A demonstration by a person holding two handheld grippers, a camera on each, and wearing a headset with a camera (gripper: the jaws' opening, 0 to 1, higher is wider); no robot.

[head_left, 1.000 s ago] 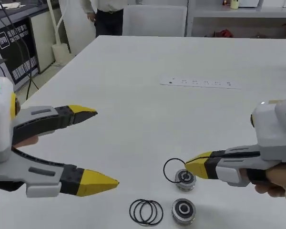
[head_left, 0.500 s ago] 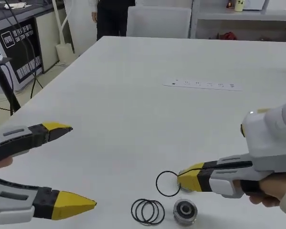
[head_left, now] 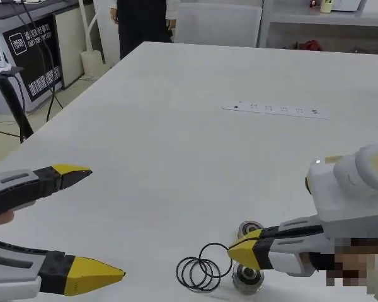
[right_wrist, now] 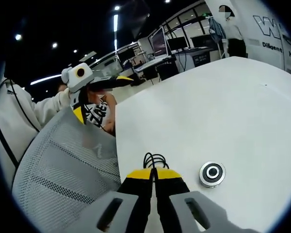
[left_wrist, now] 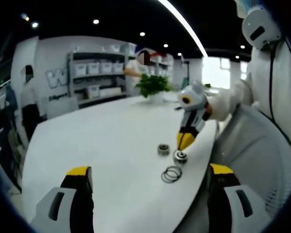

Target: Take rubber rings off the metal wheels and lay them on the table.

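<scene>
Wall lettering (right_wrist: 275, 45) "Diligent" beyond white table (right_wrist: 223, 111)

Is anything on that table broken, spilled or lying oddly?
Nothing looks broken or spilled. The loose rubber rings lie overlapping in a small heap near the table edge, beside one metal wheel, with a second wheel lying flat farther back. The right tool, shut, pinches one more ring.

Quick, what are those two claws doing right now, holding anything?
Left gripper: open, empty.
Right gripper: shut on a ring.
</scene>
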